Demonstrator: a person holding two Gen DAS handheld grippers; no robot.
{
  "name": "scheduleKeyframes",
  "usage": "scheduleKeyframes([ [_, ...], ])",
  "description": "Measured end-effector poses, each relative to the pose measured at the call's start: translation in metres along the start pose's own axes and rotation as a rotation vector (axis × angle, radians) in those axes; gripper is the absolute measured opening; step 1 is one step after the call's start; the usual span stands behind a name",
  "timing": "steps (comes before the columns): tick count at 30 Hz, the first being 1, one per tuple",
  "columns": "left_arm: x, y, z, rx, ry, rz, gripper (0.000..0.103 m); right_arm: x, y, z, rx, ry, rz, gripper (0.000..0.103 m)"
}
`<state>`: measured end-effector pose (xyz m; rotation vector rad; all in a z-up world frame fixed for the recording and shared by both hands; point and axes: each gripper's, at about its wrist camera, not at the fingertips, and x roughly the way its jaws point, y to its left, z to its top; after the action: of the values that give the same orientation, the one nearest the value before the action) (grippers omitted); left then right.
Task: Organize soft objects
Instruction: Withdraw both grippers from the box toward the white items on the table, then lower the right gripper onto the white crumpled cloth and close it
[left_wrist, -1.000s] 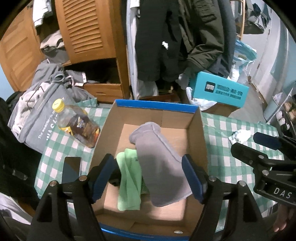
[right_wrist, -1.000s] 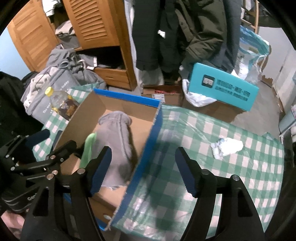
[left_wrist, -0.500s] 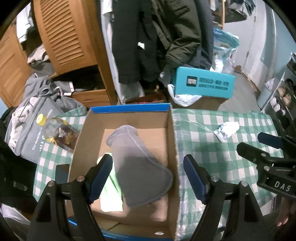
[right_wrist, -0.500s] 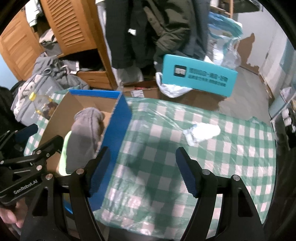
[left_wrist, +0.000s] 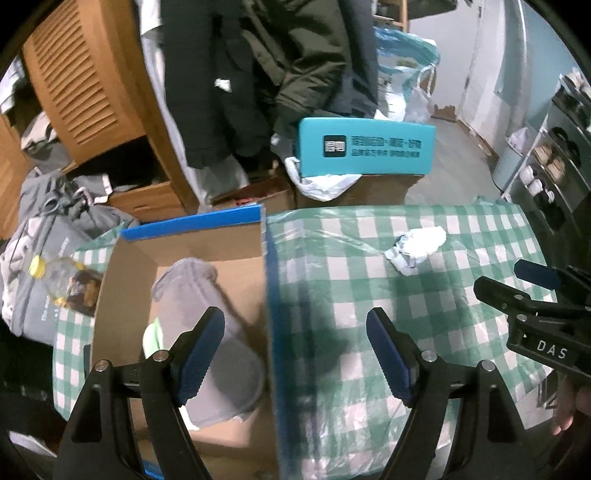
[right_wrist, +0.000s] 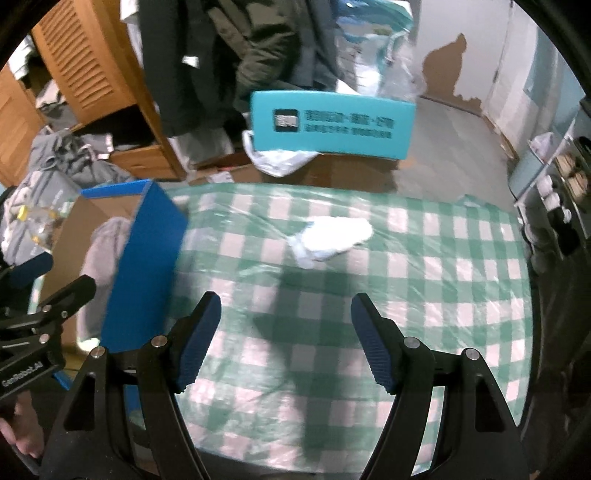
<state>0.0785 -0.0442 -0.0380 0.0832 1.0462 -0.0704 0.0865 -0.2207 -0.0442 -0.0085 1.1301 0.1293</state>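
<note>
The left gripper (left_wrist: 295, 350) is shown with its jaws spread wide and nothing held between the blue pads (left_wrist: 199, 345). It is positioned over the right wall of the cardboard box (left_wrist: 271, 332), so that one finger lies above the box interior and the other above the checked tablecloth (left_wrist: 369, 258). One second earlier both fingers framed the box interior; the view has since been carried rightward, and the box is now seen at the left of the frame.

The right gripper (right_wrist: 284, 341) is likewise held wide open and empty, above the bare tablecloth (right_wrist: 406, 295). Earlier its left finger overlapped the box; the box (right_wrist: 147, 258) is now displaced to the left edge of its view.

Inside the box, the grey sock (left_wrist: 207, 295) is seen lying along the floor, with the green cloth (left_wrist: 152, 338) just beside it on the left and partly hidden by the gripper finger. Both items lie where they lay in the earlier frames.

The white crumpled cloth (left_wrist: 417, 245) is seen on the tablecloth, well apart from the box and ahead of both grippers; in the right wrist view it (right_wrist: 332, 236) now lies nearer the centre than before.

A bottle with a yellow cap (left_wrist: 59, 277) lies left of the box. A teal carton (left_wrist: 364, 151) stands on the floor beyond the table.
</note>
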Motion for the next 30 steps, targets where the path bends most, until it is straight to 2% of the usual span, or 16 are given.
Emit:
scheduleKeyframes([
  [8, 0.031, -0.028, 0.020, 0.074, 0.039, -0.006, 0.081, 0.025, -0.032, 0.012, 0.058, 0.056, -0.026, 0.073],
  [11, 0.047, -0.031, 0.028, 0.067, 0.072, -0.026, 0.081, 0.035, -0.040, 0.018, 0.091, 0.074, -0.015, 0.073],
  [24, 0.126, -0.041, 0.058, 0.040, 0.179, -0.025, 0.081, 0.101, -0.066, 0.051, 0.197, 0.162, -0.024, 0.073],
  [30, 0.142, -0.046, 0.068, 0.015, 0.186, -0.046, 0.081, 0.128, -0.070, 0.061, 0.242, 0.181, -0.011, 0.073],
])
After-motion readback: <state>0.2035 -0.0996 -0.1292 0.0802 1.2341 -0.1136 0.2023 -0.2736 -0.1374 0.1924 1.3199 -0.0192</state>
